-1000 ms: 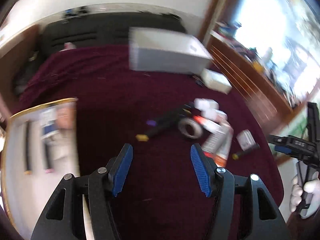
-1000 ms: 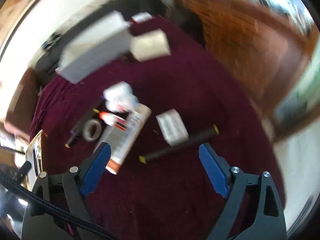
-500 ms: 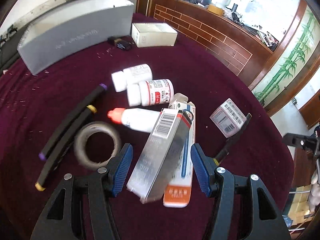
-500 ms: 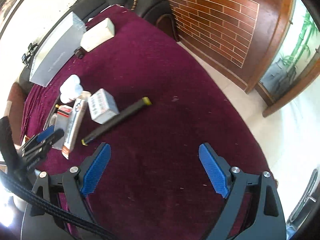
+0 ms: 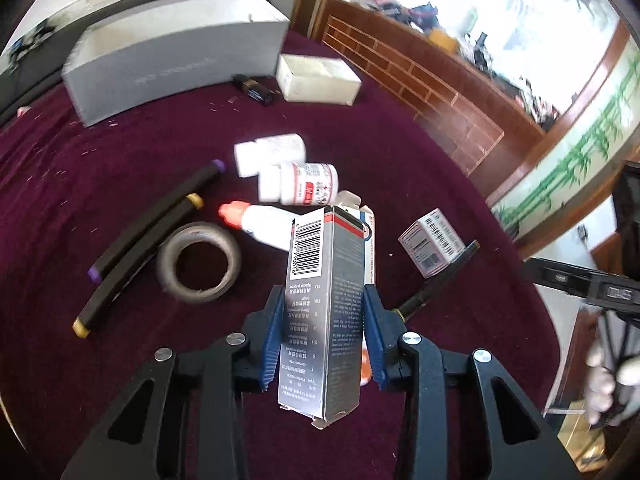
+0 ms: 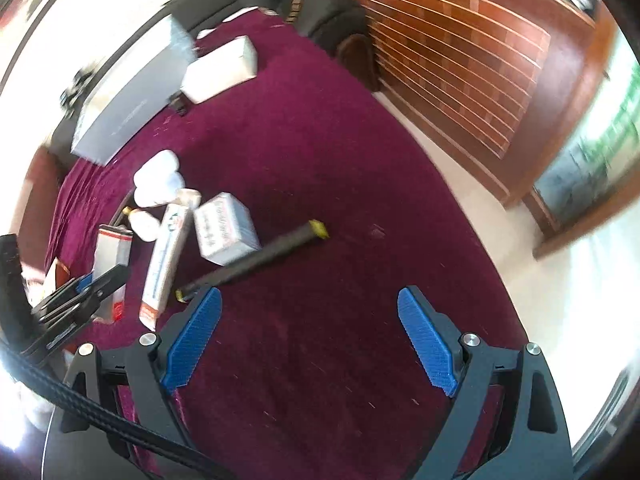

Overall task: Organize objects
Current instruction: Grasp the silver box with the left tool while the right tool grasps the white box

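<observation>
So the left claw [image 5: 323,336] has its blue pads squeezed in on both long sides of the tall silver cardboard carton with the barcode [image 5: 326,304], gripping it somewhere around the middle, with the barcode end sticking out ahead of the fingers and the flap end hanging back toward the camera. Can't tell for sure if it's fully clear of the maroon tablecloth [image 5: 120,360] yet.

Right behind the carton, just past the fingertips, is the long white box with the orange end [image 5: 369,248], which looks like it's touching or nearly so. Ahead and to the left: the white squeeze bottle with the red cap [image 5: 260,224], the roll of grey tape [image 5: 200,266] and two black markers [image 5: 148,232]. Off to the right is a small white barcode box [image 5: 432,242].

The right claw [image 6: 316,340] is spread wide with nothing in it, hovering over bare cloth; a black marker with yellow ends [image 6: 256,260] lies just ahead of its left finger.

My take on doing this bit well: keep the squeeze steady but not crushing, since thin card dents easily, and come straight up before swinging anywhere so the long white box behind doesn't get dragged along. The grip is roughly mid-length, so it shouldn't pivot much.
</observation>
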Motion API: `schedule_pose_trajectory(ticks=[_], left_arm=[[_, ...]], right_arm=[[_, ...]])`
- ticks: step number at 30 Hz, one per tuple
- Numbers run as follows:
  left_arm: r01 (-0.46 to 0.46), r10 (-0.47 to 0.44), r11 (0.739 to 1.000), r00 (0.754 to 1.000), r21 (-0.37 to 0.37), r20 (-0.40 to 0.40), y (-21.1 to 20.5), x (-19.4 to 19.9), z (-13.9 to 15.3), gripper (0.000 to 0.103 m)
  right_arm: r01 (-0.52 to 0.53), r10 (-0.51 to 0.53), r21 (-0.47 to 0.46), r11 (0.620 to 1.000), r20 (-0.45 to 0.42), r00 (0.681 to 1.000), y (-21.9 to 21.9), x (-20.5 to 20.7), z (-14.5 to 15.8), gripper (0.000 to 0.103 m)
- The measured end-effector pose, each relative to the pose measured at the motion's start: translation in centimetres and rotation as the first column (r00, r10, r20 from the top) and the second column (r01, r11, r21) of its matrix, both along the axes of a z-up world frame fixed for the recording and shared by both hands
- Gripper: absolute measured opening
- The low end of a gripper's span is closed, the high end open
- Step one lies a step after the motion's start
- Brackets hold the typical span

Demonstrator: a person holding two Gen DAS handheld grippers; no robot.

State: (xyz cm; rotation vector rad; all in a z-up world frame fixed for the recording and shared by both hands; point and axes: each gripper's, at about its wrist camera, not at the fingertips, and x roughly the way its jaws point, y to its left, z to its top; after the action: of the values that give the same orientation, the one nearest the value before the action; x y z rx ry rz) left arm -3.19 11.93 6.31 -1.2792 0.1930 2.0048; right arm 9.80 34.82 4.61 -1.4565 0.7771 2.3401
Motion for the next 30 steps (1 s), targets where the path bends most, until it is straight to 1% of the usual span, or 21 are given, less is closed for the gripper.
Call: schedule_pose_trajectory(ticks=[2,5,8,10,15,16,17,18,19,20,22,24,30], left_arm=[[-0.028,0.028,0.999,1.0,0.02,-0.003,-1.3,0.5,0.8,0.032],[-0.069,0.069,0.997,0.998,0.036,0.002,-3.2,1.0,1.5,0.032],[-0.107,0.108,0.994,0.994,0.037,-0.003,-4.9,1.6,1.9,0.032],[-0.127,0.128,0.991,0.992,0.036,-0.007,-5.8,2.0,2.1,0.032],[-0.187,0.187,0.982,0.982,0.036,0.005,-7.8,2.5,1.9,0.032],[-0.194,0.194,0.98,0.981,0.032,0.004,-8.1,2.6,2.0,0.032],[-0.202,0.202,0.979,0.979,0.032,0.004,-8.4,2.8,2.0,0.032],[-0.207,0.207,0.978,0.978,0.035,0.005,-8.6,2.9,2.0,0.032],[-0.212,0.212,0.977,0.977,0.036,0.004,-8.9,3.0,2.0,0.032],[-0.221,0.221,0.975,0.975,0.035,0.0,-9.2,3.1,2.1,0.032],[-0.234,0.234,0.972,0.972,0.04,0.002,-9.8,3.3,2.1,0.032],[-0.247,0.247,0.968,0.969,0.044,0.005,-10.4,3.5,2.2,0.032],[-0.289,0.289,0.954,0.957,0.074,0.015,-12.4,4.0,2.7,0.032]], right_arm=[[-0.045,0.045,0.039,0.998,0.003,0.999,-1.0,-1.8,0.2,0.091],[-0.099,0.098,0.074,0.992,0.011,0.995,-2.1,-3.9,-0.1,0.091],[-0.147,0.144,0.123,0.981,0.032,0.989,-3.2,-5.8,-0.5,0.091],[-0.177,0.172,0.137,0.975,0.049,0.984,-3.8,-6.9,-1.0,0.091],[-0.221,0.205,0.188,0.957,0.102,0.973,-4.7,-8.8,-2.4,0.091],[-0.227,0.207,0.199,0.953,0.115,0.972,-4.8,-9.1,-2.7,0.089],[-0.232,0.207,0.209,0.95,0.134,0.969,-4.9,-9.4,-3.2,0.076],[-0.236,0.21,0.203,0.95,0.144,0.967,-5.0,-9.5,-3.5,0.049],[-0.242,0.215,0.179,0.954,0.157,0.964,-4.9,-9.7,-3.9,0.037],[-0.241,0.214,0.16,0.957,0.167,0.962,-4.9,-9.8,-4.2,0.032],[-0.233,0.206,0.159,0.959,0.166,0.964,-4.8,-9.5,-4.2,0.031],[-0.219,0.198,0.134,0.967,0.152,0.968,-4.6,-9.0,-3.8,0.031],[-0.227,0.22,0.11,0.968,0.078,0.972,-5.4,-7.2,-0.5,0.032]])
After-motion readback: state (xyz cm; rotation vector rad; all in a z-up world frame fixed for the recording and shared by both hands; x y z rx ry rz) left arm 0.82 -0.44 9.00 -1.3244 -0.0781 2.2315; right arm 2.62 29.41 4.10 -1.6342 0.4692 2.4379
